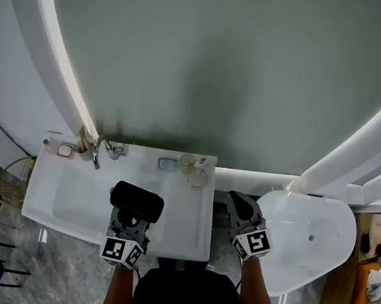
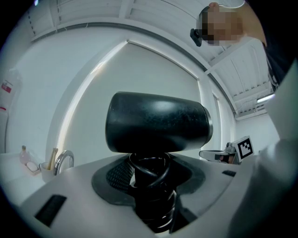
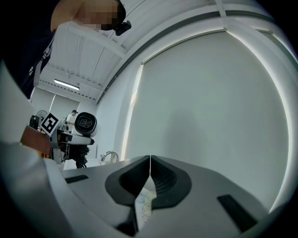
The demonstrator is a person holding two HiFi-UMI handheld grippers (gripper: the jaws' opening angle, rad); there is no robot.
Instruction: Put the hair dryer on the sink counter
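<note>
Our left hand-held gripper (image 2: 150, 186) clamps the black hair dryer (image 2: 158, 122) by its cord-wrapped handle, above the sink basin (image 1: 77, 199). We should carry it right to the bare strip of table (image 1: 185, 215), lay it flat, then let go. Our right hand-held gripper (image 3: 150, 179) has its jaws together, empty.

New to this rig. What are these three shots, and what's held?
No robot here: a person carries a hand-held gripper in each hand. The head view is from a camera on their head, looking down. The two gripper views are from cameras riding on each gripper, looking along its jaws. Below is a white sink counter with a faucet and small toiletries along the back. A white tub sits to the right. The left hand-held gripper is clamped on the handle of a black hair dryer, held over the sink. The right hand-held gripper is closed and empty.
</note>
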